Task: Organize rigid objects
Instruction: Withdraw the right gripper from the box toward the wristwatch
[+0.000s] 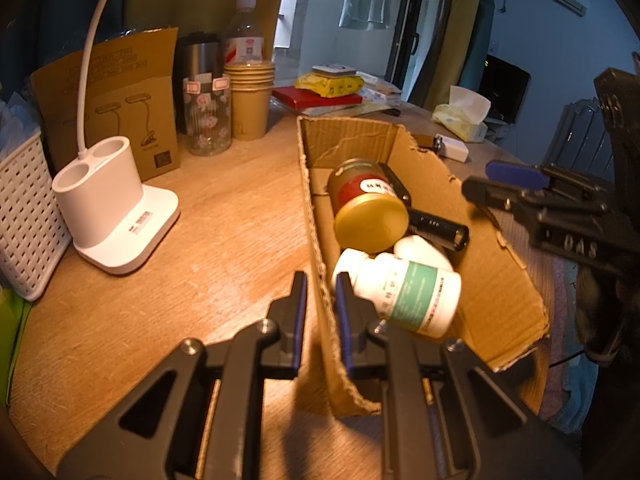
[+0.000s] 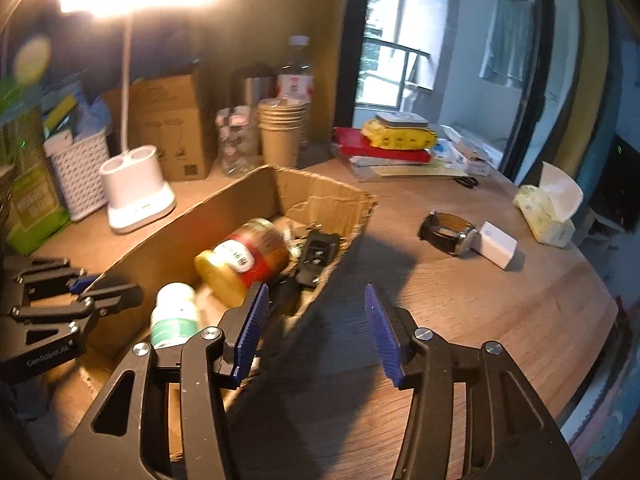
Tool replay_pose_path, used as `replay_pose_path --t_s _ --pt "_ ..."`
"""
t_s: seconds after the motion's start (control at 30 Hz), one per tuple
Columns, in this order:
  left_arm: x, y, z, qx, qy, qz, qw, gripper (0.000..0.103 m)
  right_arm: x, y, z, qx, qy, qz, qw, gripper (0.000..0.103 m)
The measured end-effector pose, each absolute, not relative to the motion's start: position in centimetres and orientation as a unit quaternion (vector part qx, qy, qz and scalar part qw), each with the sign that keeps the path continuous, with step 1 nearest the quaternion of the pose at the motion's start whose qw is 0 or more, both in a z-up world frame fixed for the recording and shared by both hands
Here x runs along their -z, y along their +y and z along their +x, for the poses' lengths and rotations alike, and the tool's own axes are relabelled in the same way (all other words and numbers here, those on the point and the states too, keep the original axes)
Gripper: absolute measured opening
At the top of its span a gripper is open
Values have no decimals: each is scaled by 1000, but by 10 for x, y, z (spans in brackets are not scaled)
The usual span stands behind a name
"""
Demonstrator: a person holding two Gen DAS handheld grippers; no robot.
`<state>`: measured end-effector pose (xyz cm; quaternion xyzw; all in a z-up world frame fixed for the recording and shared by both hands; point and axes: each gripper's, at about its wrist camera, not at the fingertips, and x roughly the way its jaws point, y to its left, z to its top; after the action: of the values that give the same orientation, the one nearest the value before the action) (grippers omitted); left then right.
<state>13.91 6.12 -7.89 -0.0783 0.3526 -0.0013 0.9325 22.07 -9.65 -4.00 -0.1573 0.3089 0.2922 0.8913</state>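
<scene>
A torn cardboard box (image 1: pixel 492 264) (image 2: pixel 224 216) lies on the wooden table. It holds a yellow-lidded jar (image 1: pixel 370 204) (image 2: pixel 244 256), a white pill bottle (image 1: pixel 404 290) (image 2: pixel 174 318), a black remote (image 1: pixel 436 226) (image 2: pixel 318 254) and another white item (image 1: pixel 420 250). My left gripper (image 1: pixel 321 312) is shut on the box's left wall. My right gripper (image 2: pixel 316 324) is open and empty over the box's right wall; it also shows in the left wrist view (image 1: pixel 516 184). A wristwatch (image 2: pixel 450 234) and a white charger (image 2: pixel 498 244) lie on the table right of the box.
A white desk lamp base (image 1: pixel 108 200) (image 2: pixel 136 188), a white basket (image 1: pixel 24 224), a brown carton (image 1: pixel 116 100), a glass jar (image 1: pixel 208 116), paper cups (image 1: pixel 250 96), bottles, books (image 2: pixel 384 144) and a tissue pack (image 2: pixel 548 208) ring the table. The table's edge curves at the right.
</scene>
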Motion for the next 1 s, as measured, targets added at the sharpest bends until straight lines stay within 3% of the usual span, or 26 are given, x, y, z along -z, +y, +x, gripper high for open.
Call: replay_pose_path --t_s 0.33,0.47,1.0 --pt "79 61 139 1 353 -78 933 16 41 -127 257 -257 317 -119 905 55" --pt "79 61 139 1 352 -78 933 16 42 -133 266 -245 317 -117 909 62" --pt "79 61 138 -10 351 -74 933 16 53 -155 320 -199 327 -103 918 62"
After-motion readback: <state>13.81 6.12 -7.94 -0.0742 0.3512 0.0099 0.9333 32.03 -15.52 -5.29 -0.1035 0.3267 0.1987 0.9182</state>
